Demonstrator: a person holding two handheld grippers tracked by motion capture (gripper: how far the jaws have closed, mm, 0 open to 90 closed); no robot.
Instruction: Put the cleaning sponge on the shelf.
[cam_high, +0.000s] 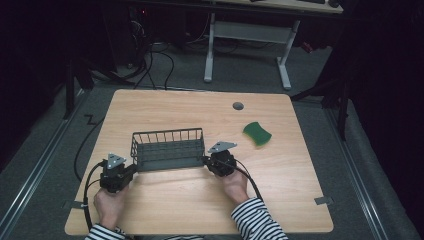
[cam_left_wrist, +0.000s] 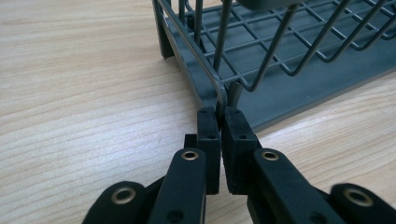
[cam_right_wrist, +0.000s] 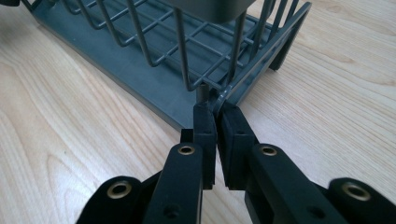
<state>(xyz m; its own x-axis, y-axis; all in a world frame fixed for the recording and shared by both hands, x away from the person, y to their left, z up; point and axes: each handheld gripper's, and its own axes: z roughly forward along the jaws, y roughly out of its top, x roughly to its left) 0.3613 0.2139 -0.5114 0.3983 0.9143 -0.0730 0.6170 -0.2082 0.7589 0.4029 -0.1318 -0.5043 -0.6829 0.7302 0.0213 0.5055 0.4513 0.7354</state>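
Wire rack (cam_high: 169, 150) near the table's (cam_high: 200, 210) front edge, long axis parallel to it. My left gripper (cam_high: 131, 169) pinches the rim wire at its left front corner, my right gripper (cam_high: 206, 161) the right front corner; both jaws clamped tight, one at each end.

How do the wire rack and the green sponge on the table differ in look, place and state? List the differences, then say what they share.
1. The wire rack is dark grey, open and boxy; the green sponge is solid, small and rounded.
2. The rack sits near the person; the sponge lies farther back, to the right.
3. The left gripper and right gripper each clamp a rack corner wire; the sponge lies untouched.

Both rest on the wooden table.
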